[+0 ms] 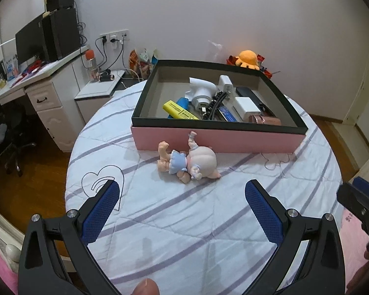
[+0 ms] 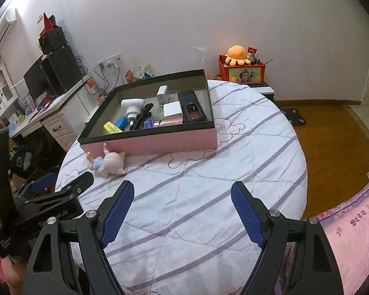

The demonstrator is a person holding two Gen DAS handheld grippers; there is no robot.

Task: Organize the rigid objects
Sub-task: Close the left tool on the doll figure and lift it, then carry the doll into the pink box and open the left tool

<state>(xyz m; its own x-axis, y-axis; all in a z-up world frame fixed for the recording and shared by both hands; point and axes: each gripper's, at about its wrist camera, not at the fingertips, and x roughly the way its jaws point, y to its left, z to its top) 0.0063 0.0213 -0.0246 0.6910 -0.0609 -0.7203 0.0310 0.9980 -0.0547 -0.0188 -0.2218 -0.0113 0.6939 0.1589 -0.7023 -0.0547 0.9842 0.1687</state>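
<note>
Doll lies on the striped bedcover just ahead of the left gripper, between its wide-open, empty fingers and the pink box, one arm touching the box wall. Right gripper (also spread wide, nothing between its pads) has the doll ahead to its left. Box holds a yellow marker, chargers and other small items.

pale wall, wood floor, white desk left of the striped bed.
</note>
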